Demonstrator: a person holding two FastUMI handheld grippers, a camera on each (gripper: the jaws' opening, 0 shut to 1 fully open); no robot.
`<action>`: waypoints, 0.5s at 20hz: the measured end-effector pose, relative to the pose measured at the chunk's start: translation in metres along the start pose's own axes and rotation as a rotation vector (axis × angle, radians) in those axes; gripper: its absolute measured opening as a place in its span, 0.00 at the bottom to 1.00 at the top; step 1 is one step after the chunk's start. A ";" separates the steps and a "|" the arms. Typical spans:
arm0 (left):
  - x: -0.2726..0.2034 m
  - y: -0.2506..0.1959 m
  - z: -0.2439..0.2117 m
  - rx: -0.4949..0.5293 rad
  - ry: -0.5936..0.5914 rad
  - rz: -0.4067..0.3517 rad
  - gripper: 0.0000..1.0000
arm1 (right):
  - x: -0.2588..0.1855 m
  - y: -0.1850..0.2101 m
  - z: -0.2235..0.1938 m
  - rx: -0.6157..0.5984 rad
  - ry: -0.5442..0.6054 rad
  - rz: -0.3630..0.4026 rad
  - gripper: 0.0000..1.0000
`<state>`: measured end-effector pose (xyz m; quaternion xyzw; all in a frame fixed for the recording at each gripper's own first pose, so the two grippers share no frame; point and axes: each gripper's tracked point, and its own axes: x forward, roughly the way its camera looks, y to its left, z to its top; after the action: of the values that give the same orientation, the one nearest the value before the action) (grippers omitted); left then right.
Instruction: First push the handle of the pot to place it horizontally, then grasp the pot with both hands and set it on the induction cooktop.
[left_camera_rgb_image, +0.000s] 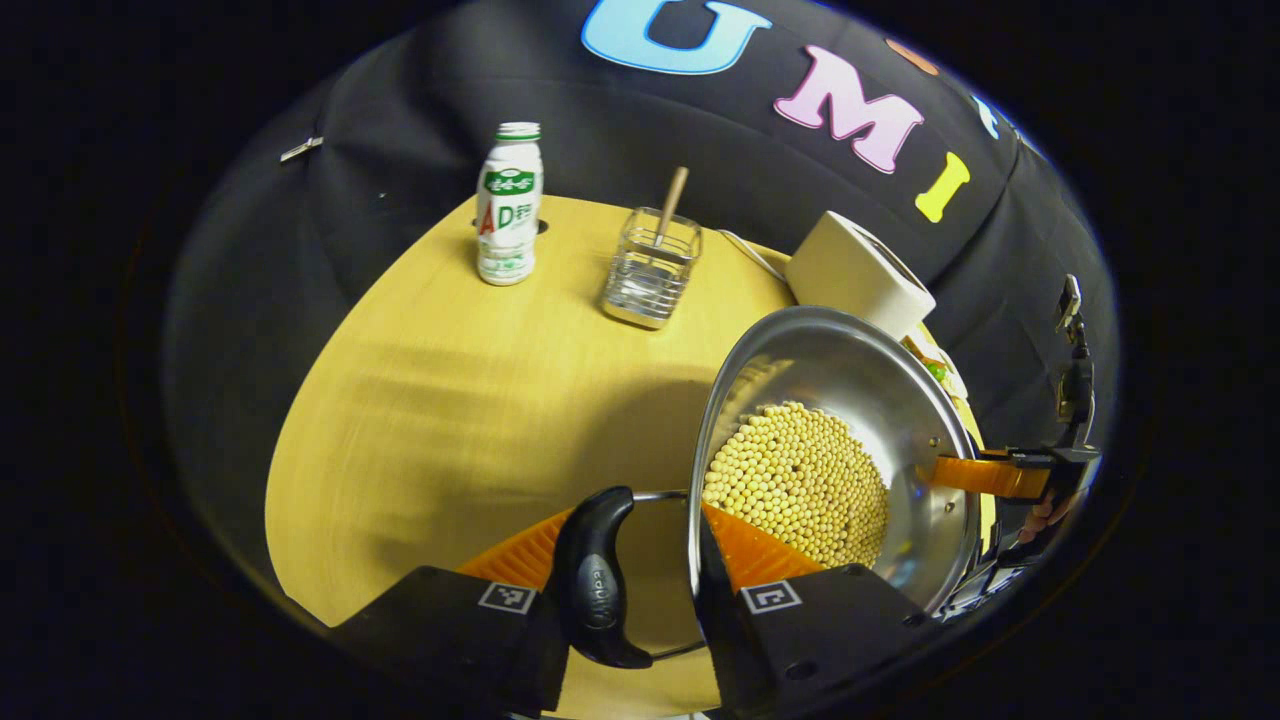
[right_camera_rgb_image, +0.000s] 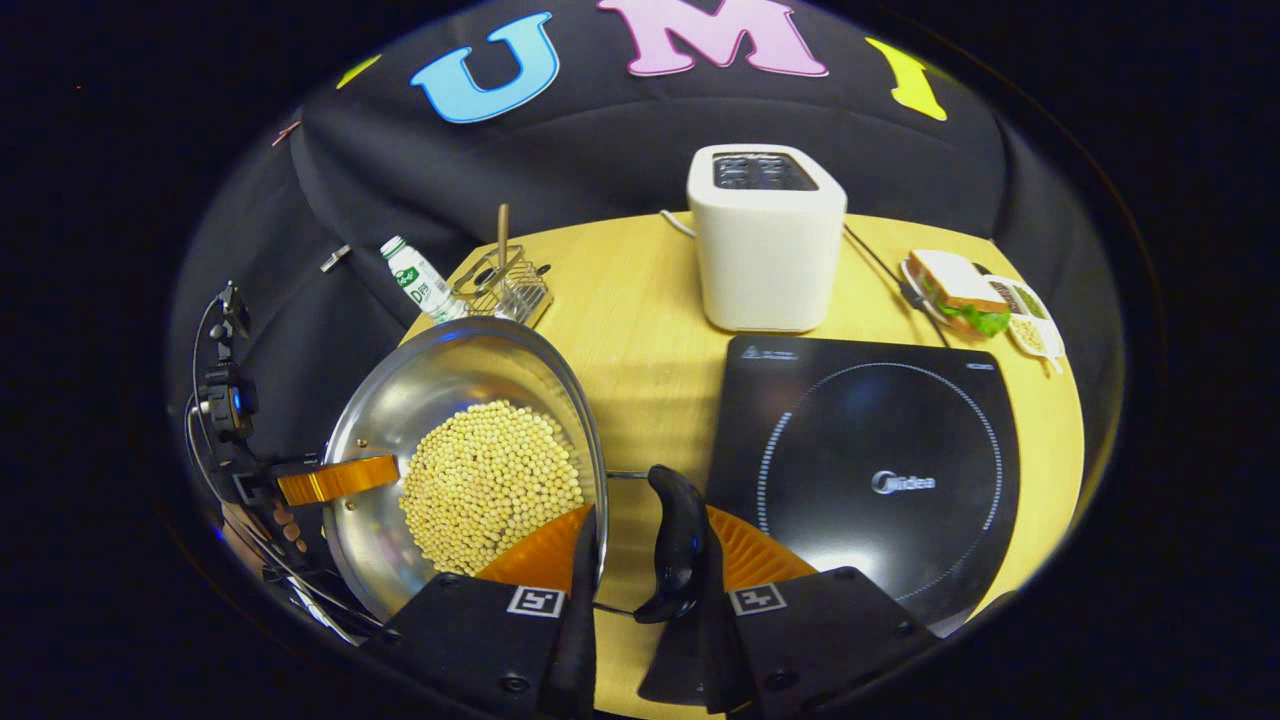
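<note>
You had the shiny steel pot (right_camera_rgb_image: 465, 455) of loose beige beads up off the table, left gripper (left_camera_rgb_image: 650, 590) and right gripper (right_camera_rgb_image: 640, 585) each clamped on a black side handle w/ rim between fingers; prob heavy, slick, spill-prone, black induction cooktop (right_camera_rgb_image: 870, 480) just right of right gripper.

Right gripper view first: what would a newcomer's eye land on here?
The steel pot heaped with pale beans, held between both grippers, each at a black side handle. Just right of it lies the black induction cooktop, with a white toaster behind it.
</note>
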<state>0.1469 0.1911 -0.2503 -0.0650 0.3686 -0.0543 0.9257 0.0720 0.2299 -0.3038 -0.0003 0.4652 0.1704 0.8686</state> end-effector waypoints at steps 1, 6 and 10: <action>0.003 -0.014 0.000 0.004 0.003 -0.014 0.60 | -0.011 -0.012 0.000 0.004 0.000 -0.012 0.45; 0.016 -0.092 0.005 0.044 0.010 -0.068 0.60 | -0.051 -0.079 0.008 0.047 -0.032 -0.065 0.45; 0.029 -0.146 0.013 0.083 0.015 -0.094 0.60 | -0.074 -0.131 0.012 0.088 -0.052 -0.095 0.45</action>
<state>0.1692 0.0441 -0.2370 -0.0435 0.3695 -0.1135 0.9212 0.0830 0.0866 -0.2574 0.0205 0.4490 0.1084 0.8867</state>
